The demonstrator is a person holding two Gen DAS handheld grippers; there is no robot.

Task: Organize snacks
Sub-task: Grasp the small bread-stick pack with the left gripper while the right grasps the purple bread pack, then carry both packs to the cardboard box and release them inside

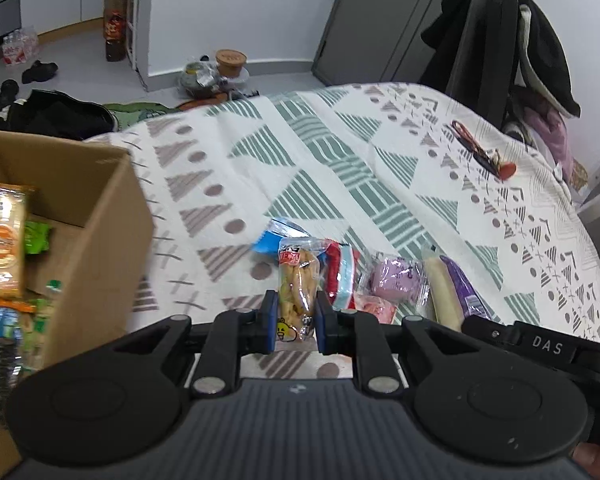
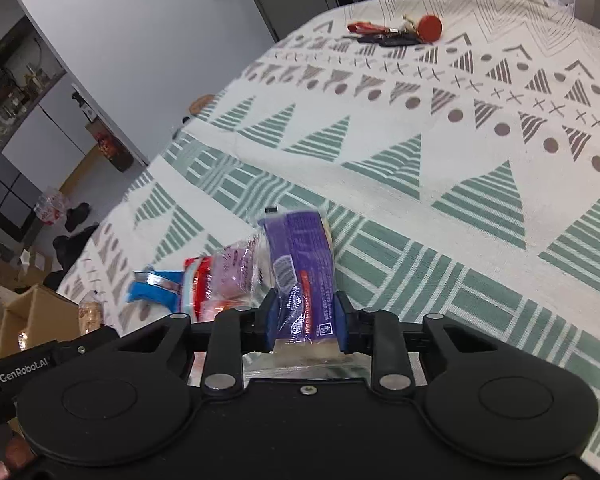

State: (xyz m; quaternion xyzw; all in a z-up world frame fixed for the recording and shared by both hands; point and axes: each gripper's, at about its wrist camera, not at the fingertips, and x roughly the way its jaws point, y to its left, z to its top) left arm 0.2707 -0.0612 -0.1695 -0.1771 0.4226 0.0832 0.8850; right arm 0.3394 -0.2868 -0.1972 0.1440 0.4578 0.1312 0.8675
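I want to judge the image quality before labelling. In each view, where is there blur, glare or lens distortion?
Left wrist view: the cardboard box and its snacks at the left edge are smeared, while the twisted-snack packet in the left gripper is sharp; the bed edge bows. Right wrist view: glare on the purple packet in the right gripper; the patterned bedspread curves.

Purple snack pack (image 2: 300, 264); green-and-white geometric tablecloth (image 2: 419, 168); brown box (image 1: 100, 216).

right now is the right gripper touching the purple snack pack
Touching. In the right wrist view the right gripper has both blue pads pressed against the sides of the purple snack pack, with no gap visible.
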